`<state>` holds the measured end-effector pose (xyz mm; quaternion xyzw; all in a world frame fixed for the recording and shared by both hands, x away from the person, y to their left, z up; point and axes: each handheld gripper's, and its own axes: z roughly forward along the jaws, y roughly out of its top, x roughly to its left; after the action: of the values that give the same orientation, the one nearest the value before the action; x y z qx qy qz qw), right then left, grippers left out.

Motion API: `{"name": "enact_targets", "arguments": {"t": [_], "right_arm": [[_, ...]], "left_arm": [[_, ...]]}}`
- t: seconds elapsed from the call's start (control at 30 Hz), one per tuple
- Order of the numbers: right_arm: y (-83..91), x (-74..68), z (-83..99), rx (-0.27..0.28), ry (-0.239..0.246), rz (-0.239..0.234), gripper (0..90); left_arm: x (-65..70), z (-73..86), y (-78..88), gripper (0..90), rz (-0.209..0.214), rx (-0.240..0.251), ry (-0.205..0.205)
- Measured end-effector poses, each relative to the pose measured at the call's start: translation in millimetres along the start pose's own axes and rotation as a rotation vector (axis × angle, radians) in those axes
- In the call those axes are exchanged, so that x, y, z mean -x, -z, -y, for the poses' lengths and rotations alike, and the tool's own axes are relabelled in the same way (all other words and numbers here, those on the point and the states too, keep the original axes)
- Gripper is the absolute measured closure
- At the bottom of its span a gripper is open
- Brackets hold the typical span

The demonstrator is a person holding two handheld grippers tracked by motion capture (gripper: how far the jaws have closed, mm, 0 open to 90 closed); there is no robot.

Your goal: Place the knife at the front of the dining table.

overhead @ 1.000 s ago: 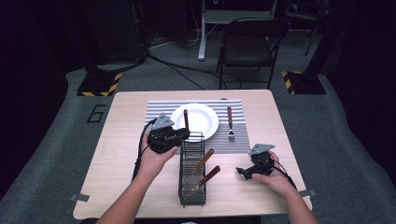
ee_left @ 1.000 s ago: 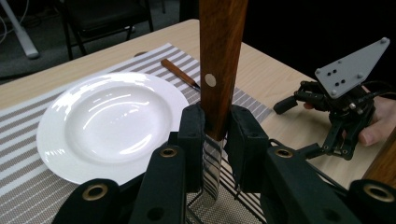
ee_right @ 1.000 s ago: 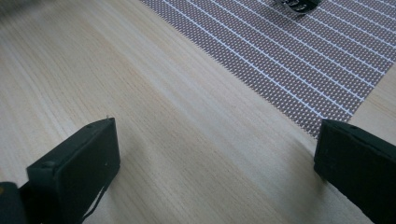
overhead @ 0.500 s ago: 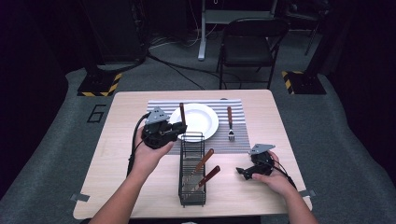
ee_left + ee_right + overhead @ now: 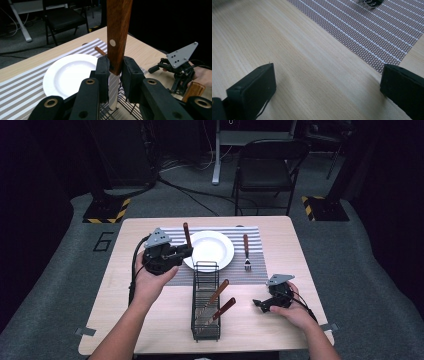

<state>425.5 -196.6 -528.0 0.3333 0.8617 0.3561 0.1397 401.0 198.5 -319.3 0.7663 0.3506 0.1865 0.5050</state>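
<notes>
My left gripper (image 5: 184, 252) is shut on a wooden-handled knife (image 5: 187, 233), held upright above the left rim of the white plate (image 5: 212, 249). In the left gripper view the pads clamp the knife (image 5: 117, 32) where its handle meets the metal blade, which points down. Over at the right front of the table my right gripper (image 5: 259, 303) rests low, open. In its own view its jaws stand wide apart over bare wood, with nothing in the right gripper (image 5: 327, 82).
A black wire caddy (image 5: 206, 302) with two wooden-handled utensils stands at the table's front centre. A fork (image 5: 246, 251) lies right of the plate on the striped placemat (image 5: 260, 270). A folding chair (image 5: 267, 167) stands beyond the table.
My left gripper has risen and moved left and back from the caddy's far end, carrying the knife upright. The right gripper has stayed where it was.
</notes>
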Motion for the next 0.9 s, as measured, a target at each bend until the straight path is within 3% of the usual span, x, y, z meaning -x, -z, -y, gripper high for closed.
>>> {"name": "enact_targets", "arguments": {"t": [0.53,0.9], "right_arm": [[0.1,-0.3,0.0,-0.001,-0.004,0.000,0.0],[0.1,-0.4,0.1,-0.001,-0.004,0.000,0.0]], "left_arm": [[-19.5,13.0,2.8,76.1,-0.066,-0.020,0.016],[-36.9,27.5,-2.7,76.1,-0.102,-0.027,0.076]]}}
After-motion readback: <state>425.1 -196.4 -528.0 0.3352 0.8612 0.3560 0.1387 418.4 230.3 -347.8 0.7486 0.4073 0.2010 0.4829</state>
